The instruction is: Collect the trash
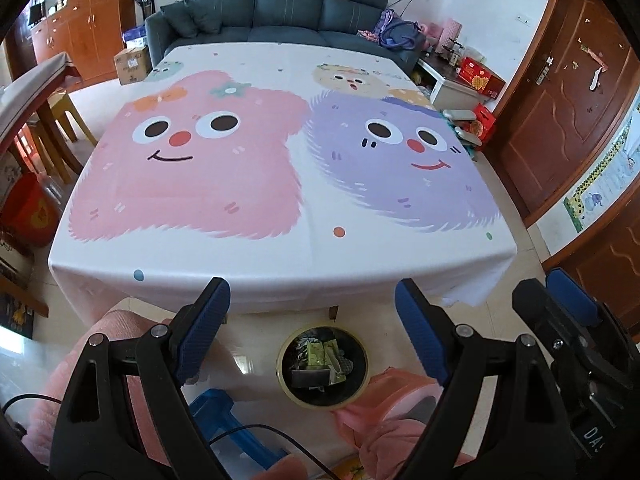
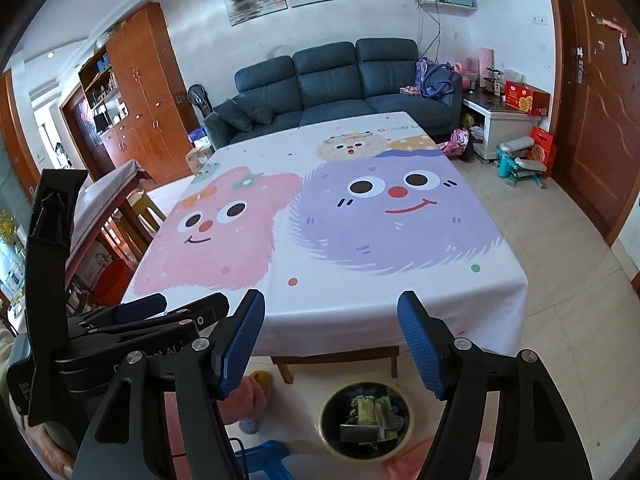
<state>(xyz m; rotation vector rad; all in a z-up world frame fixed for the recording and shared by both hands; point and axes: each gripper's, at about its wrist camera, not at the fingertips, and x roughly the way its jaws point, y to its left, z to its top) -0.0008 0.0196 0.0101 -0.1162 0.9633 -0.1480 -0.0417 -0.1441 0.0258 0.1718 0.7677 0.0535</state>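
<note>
We see the trash [image 1: 320, 360] lying in a round black bin [image 1: 348, 396] with a pale yellow rim, which stands on the tiled floor [image 2: 560, 280] just in front of the near edge of the table [image 1: 280, 276]: green wrappers, a grey packet and other crumpled scraps. Our left gripper [image 1: 312, 332] hangs above the bin, its blue-padded jaws spread wide with nothing between them. Our right gripper [image 2: 331, 346] is just beside it, likewise spread and pinching nothing, and each gripper shows at the edge of the other's view. Pink fuzzy clothing [image 1: 120, 332] and a pink slipper [image 2: 256, 392] show below us, near a blue plastic stool [image 1: 216, 408]. The table wears a cloth printed with a pink creature and a purple one. Behind it stand a dark sofa [image 2: 344, 80], a wooden cabinet [image 2: 136, 92] to the left and a brown door [image 2: 592, 120] to the right.
</note>
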